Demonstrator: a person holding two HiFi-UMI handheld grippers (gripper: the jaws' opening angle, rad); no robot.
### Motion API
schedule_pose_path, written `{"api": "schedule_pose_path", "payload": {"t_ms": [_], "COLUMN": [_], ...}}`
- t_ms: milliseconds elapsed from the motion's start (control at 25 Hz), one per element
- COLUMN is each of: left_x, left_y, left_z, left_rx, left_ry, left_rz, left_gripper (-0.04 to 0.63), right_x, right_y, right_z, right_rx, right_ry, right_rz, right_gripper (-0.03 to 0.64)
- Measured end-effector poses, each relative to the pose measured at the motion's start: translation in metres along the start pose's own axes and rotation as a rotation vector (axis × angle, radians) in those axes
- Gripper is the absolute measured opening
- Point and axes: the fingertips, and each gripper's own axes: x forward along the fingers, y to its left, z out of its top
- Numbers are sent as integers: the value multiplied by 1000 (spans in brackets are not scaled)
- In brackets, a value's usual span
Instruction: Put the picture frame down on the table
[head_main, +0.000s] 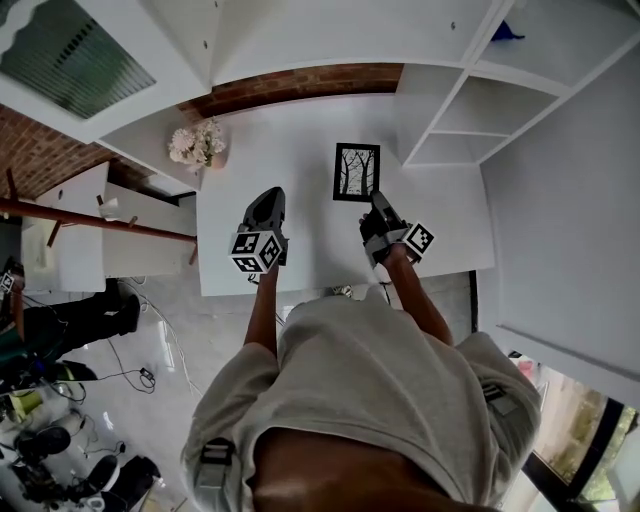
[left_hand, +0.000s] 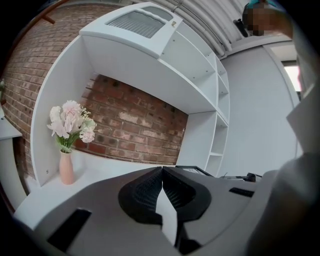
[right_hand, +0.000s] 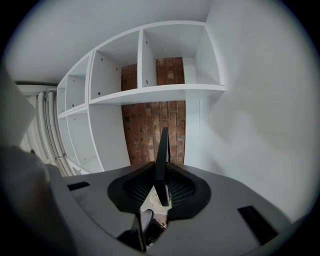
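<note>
A black picture frame (head_main: 357, 172) with a tree print lies face up over the white table (head_main: 290, 140); whether it touches the top I cannot tell. My right gripper (head_main: 379, 204) is shut on its near edge. In the right gripper view the frame (right_hand: 161, 155) shows edge-on, pinched between the pads of that gripper (right_hand: 161, 175). My left gripper (head_main: 271, 200) hovers to the left of the frame, apart from it, with its jaws shut and nothing in them. The left gripper view has its own jaws (left_hand: 162, 175) meeting in front and the frame (left_hand: 194, 170) just beyond to the right.
A pink vase of pale flowers (head_main: 198, 145) (left_hand: 69, 135) stands at the table's back left. White cubby shelves (head_main: 470, 110) (right_hand: 150, 75) border the right side, and a brick wall (left_hand: 135, 125) runs behind. The floor to the left holds cables and gear (head_main: 60, 420).
</note>
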Motion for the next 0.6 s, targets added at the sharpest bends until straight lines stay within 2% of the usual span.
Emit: {"api": "schedule_pose_path", "payload": {"t_ms": [280, 600], "left_x": [13, 7], "left_y": [0, 4], "left_z": [-6, -5], "left_rx": [-3, -7], "left_ry": [29, 27], "left_rz": [-11, -39], "left_gripper": [17, 17], "right_x": [4, -1], "right_y": [-7, -11], "right_z": [-1, -16], "right_rx": [40, 33], "right_ry": [-9, -22], "right_rz": [-3, -22], "right_gripper": [87, 87]}}
